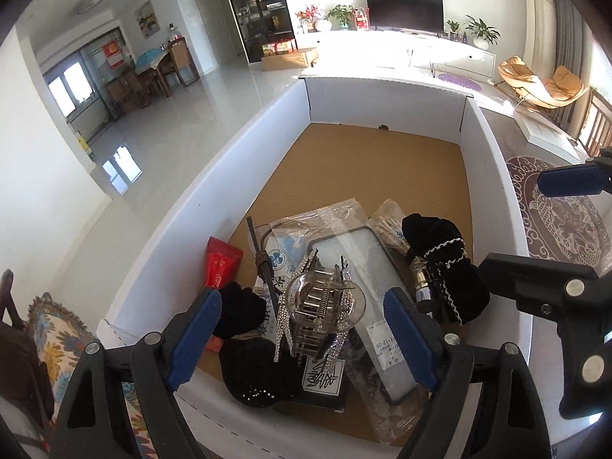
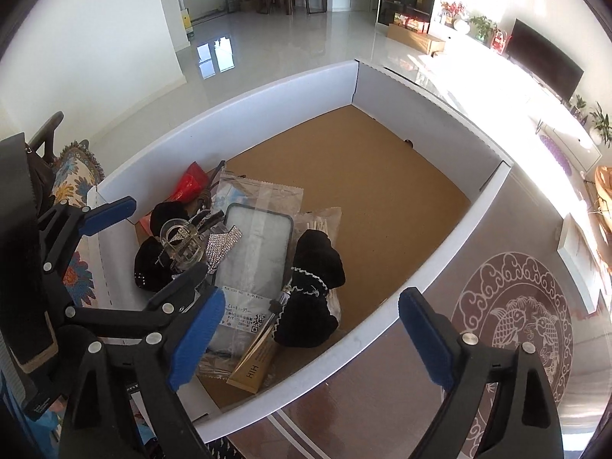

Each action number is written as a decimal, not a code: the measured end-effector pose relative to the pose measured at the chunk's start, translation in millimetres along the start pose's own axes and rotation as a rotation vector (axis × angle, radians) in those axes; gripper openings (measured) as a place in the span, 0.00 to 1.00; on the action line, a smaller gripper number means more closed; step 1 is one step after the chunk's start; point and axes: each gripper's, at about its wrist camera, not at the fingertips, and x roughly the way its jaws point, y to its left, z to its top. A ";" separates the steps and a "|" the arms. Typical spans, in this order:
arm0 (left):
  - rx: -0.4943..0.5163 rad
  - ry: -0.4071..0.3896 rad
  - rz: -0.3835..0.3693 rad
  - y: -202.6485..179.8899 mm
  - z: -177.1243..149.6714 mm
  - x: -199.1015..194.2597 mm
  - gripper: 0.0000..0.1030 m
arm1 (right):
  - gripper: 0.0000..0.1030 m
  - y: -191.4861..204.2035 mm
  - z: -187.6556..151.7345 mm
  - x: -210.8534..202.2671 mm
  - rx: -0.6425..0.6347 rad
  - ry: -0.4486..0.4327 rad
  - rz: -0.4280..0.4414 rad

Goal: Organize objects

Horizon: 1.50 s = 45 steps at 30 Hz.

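Note:
A white box (image 1: 179,229) with a brown cardboard floor holds a pile at its near end. A clear rhinestone hair claw (image 1: 321,302) lies on top of a bagged phone case (image 1: 355,252). It sits between the spread fingers of my left gripper (image 1: 304,336), which is open, the pads clear of it. A black velvet scrunchie with white trim (image 2: 313,283) lies just beyond my right gripper (image 2: 310,332), which is open and empty over the box's near wall (image 2: 440,244). A red packet (image 1: 220,264), a cotton swab packet (image 1: 390,225) and a second black scrunchie (image 1: 248,344) also lie there.
The far half of the box floor (image 2: 363,176) is bare cardboard. A slim tan carton (image 2: 254,363) leans at the near corner. The box stands on a brown table with a round fish-pattern mat (image 2: 512,317). A flat white box (image 1: 543,134) lies at the right, a floral cushion (image 1: 49,329) at the left.

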 end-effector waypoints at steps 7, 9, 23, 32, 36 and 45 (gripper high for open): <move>-0.019 -0.012 0.033 8.0 -2.9 -7.7 0.84 | 0.90 4.5 3.8 2.7 -0.006 0.012 0.000; -0.025 0.007 0.034 9.7 -1.9 -7.1 0.84 | 0.90 3.2 4.7 2.0 0.006 0.012 0.005; -0.142 0.082 -0.023 28.9 -3.4 3.8 0.84 | 0.90 -6.0 4.7 13.3 0.111 0.061 0.016; -0.214 0.103 -0.028 46.8 -1.6 2.5 0.84 | 0.95 -11.8 6.6 15.8 0.241 0.069 0.053; -0.234 0.117 -0.007 54.2 1.2 3.4 0.84 | 0.95 -7.7 11.7 13.6 0.255 0.053 0.053; -0.263 0.189 0.018 67.3 1.1 16.2 0.84 | 1.00 14.2 22.5 12.2 0.179 0.025 -0.031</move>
